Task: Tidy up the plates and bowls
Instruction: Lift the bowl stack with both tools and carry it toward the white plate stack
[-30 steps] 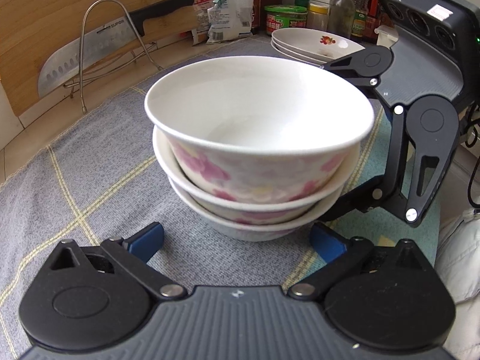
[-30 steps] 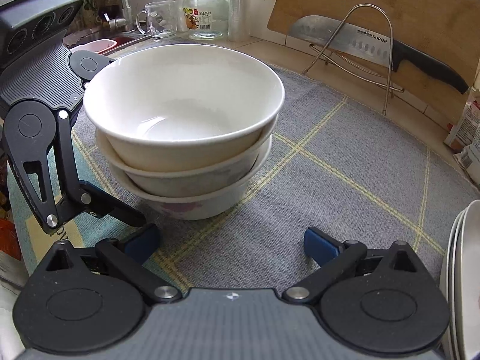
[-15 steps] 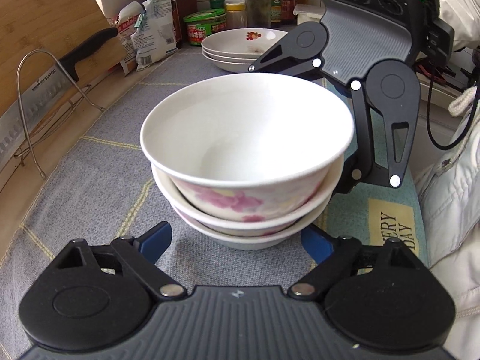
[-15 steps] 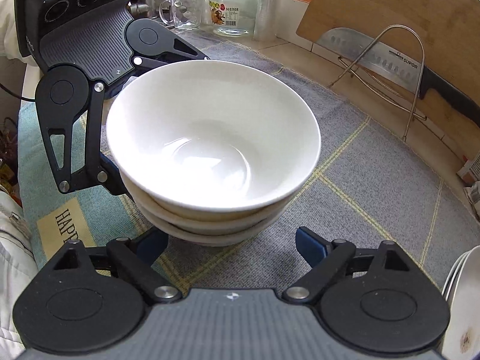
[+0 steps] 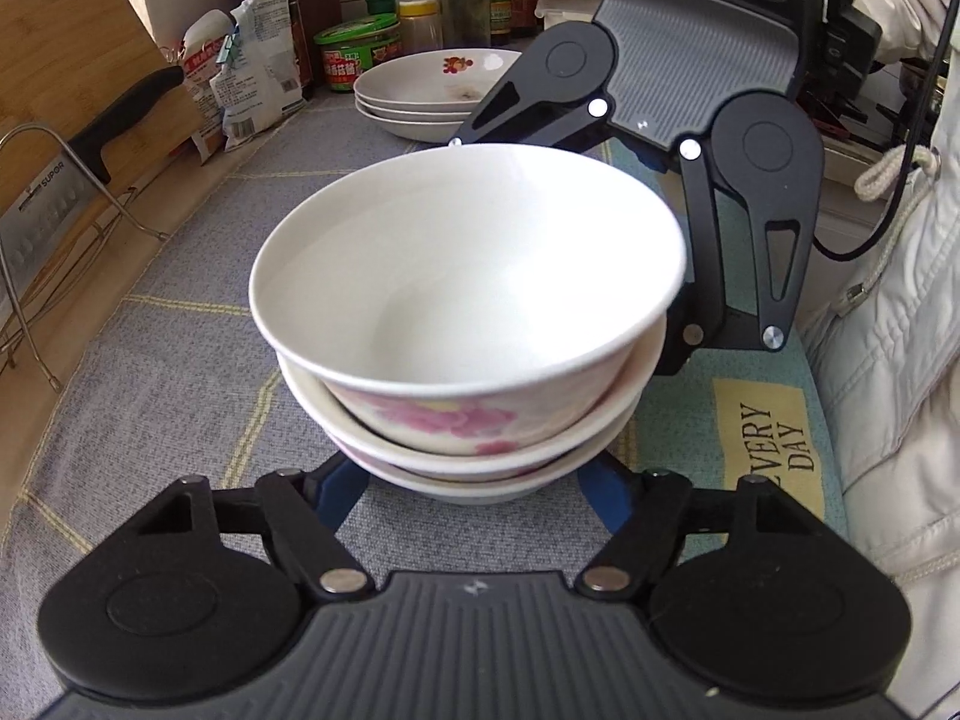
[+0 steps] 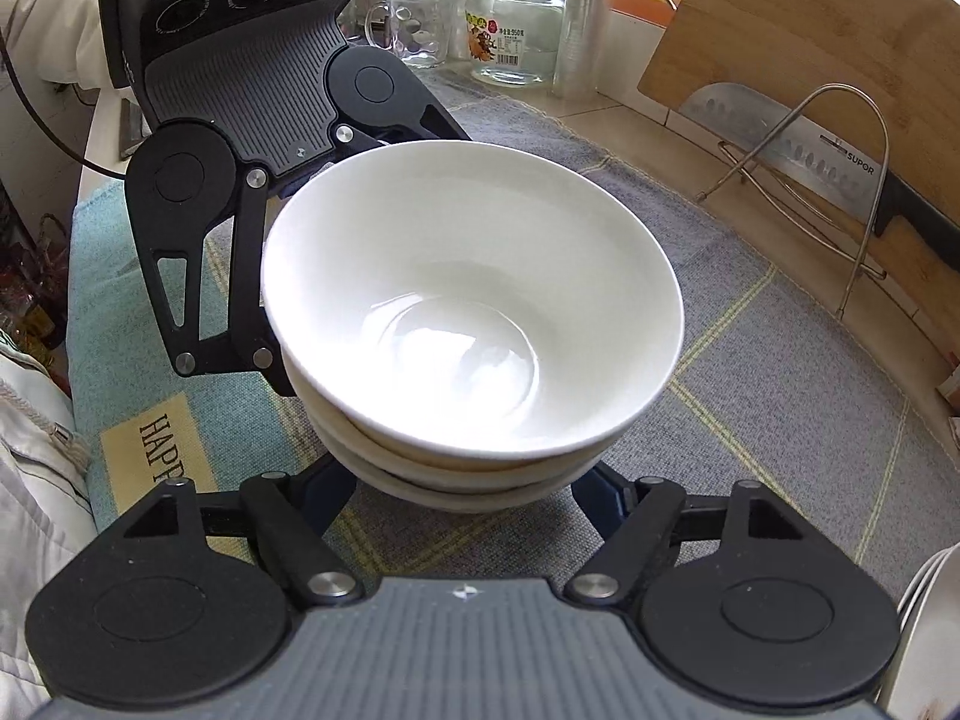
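A stack of three white bowls with pink flowers (image 5: 462, 324) sits on the grey checked mat; it also shows in the right wrist view (image 6: 474, 324). My left gripper (image 5: 474, 489) is open, its blue fingers on either side of the stack's base. My right gripper (image 6: 468, 489) is open the same way on the opposite side of the stack. Each gripper shows in the other's view, the right one (image 5: 690, 138) and the left one (image 6: 240, 120). A stack of three white plates (image 5: 432, 96) stands at the back of the mat.
A cleaver (image 6: 798, 144) rests on a wire rack before a wooden cutting board (image 6: 798, 18). Bottles, jars and food packets (image 5: 258, 78) line the back. A glass mug (image 6: 414, 27) and jar (image 6: 519, 36) stand by the wall. The plates' rim (image 6: 927, 630) is at right.
Both grippers have moved in closer to the bowl stack, so their fingers now flank its base from opposite sides. The bowls stay on the mat.
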A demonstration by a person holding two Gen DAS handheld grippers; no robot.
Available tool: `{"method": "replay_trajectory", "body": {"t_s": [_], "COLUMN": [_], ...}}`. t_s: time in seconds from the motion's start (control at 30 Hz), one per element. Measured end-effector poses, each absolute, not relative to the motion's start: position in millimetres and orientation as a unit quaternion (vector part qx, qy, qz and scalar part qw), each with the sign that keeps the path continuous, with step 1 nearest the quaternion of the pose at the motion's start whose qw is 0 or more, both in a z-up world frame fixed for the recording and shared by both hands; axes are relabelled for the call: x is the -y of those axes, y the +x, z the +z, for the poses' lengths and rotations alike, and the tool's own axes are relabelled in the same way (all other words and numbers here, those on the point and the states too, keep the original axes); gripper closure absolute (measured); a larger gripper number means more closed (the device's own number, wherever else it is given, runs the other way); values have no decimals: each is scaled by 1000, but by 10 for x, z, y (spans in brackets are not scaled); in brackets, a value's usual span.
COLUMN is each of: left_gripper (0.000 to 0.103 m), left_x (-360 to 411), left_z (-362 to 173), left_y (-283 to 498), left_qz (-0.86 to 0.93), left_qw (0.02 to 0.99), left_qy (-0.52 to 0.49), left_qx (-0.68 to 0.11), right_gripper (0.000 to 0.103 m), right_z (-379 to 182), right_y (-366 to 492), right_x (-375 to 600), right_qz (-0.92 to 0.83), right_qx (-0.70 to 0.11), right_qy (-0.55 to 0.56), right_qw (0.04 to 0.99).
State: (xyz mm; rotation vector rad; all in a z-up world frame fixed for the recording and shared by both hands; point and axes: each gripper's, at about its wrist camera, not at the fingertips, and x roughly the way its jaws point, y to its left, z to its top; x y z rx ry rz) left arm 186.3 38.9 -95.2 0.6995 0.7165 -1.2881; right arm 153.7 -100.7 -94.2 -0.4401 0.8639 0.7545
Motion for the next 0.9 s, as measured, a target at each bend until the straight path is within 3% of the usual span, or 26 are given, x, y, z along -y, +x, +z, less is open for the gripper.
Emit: {"method": "replay_trajectory", "body": {"t_s": [0.9], "left_gripper": [25], "left_x": [-440], "left_z": [-878], "left_y": [1990], "left_qz": [-595], "left_qw": [669], "left_qy": [278], "left_qx": [-348], "right_gripper": [20], "right_z": [-843], "right_y": [1559], "right_x": [1015], "right_qz": [354], "right_qx": [-415], "right_qy": [-202], "right_qw": [814]}}
